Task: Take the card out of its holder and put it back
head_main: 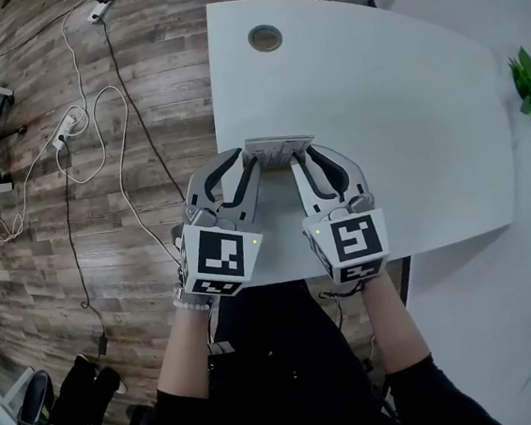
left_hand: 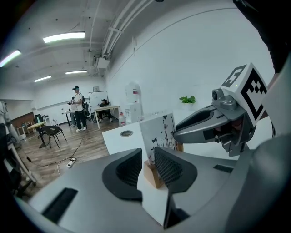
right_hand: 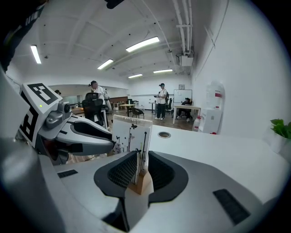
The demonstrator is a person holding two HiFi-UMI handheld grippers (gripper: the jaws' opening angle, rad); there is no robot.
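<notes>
The card (right_hand: 129, 134) stands upright in its small wooden holder (left_hand: 152, 174), near the near left edge of the white table (head_main: 376, 101). We see thin, stiff white paper printed with black stems and butterflies, set in a plain pale block with a slot. Both look light to us, and the card would likely crease if pinched hard or twisted. The left gripper (head_main: 249, 166) has its ribbed jaws pressed on the holder's left end, a good place to steady it. The right gripper (head_main: 300, 161) has its jaws closed on the card's right lower edge, just above the slot.
</notes>
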